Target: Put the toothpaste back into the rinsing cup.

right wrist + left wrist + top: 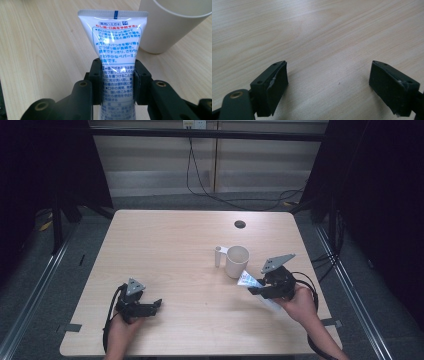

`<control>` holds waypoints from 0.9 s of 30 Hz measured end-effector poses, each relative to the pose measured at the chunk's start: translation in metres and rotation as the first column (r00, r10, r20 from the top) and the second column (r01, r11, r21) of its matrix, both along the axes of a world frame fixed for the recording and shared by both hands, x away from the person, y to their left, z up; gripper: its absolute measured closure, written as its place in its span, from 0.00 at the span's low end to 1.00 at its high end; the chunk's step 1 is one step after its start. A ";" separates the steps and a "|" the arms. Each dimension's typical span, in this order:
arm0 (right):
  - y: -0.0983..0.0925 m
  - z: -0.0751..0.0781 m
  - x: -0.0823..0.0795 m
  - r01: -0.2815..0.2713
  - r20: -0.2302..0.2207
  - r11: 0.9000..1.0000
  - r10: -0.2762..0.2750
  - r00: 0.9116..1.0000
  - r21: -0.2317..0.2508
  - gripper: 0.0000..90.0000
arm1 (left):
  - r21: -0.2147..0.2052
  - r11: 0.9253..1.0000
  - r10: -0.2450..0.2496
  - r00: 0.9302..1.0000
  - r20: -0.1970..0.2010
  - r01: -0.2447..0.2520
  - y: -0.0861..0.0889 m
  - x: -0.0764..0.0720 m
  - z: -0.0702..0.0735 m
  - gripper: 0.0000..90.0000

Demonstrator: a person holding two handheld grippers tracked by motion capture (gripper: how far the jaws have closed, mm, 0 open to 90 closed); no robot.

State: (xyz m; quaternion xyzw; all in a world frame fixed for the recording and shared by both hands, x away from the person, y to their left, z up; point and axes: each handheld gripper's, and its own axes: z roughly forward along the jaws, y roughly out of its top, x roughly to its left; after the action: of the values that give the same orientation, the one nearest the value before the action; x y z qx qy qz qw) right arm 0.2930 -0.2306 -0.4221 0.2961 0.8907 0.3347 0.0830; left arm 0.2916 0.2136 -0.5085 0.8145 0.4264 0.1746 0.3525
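Since the right claw point(117, 82) is clamped across the toothpaste tube point(115, 47), handling is the main concern. Tube sits between both pads at about mid-body, crimped flat end pointing away toward the cup point(172, 22); cap end is hidden behind the claw. In the high view the tube point(248, 279) is off the bench point(165, 250), just beside the white cup point(236, 261), tilted, flat end nearest the cup.

Judgement on handling:
- Light, so no load issue.
- Soft laminate wall: it gives under squeeze, and the body already looks pinched in at the pads. More force risks pushing paste toward the cap.
- Glossy printed skin, likely slippery; can pivot between the pads if swung fast.
- Flat crimp is the stiffest part but thin. Mid-body, gripped across the width as now, looks like the sensible hold.
- Not fragile; a drop wouldn't hurt it.

Cup looks light and tippable, with a small white cylinder point(218, 256) right beside it, so approach from above rather than sideways.

Left claw point(329, 82) has jaws wide apart, nothing between them, low over bare bench; in the high view it point(150, 307) is well apart from the cup.
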 end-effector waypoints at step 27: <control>0.002 0.042 0.007 0.034 0.087 0.990 -0.046 0.995 0.137 0.75 | 0.000 1.000 -0.006 1.000 -0.003 0.006 -0.001 0.000 0.000 0.15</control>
State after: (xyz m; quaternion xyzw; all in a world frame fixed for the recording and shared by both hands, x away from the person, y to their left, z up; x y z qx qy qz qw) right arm 0.2997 -0.2289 -0.3796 0.3037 0.8552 0.4056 0.1096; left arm 0.2915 0.2129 -0.5086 0.8160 0.4247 0.1723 0.3522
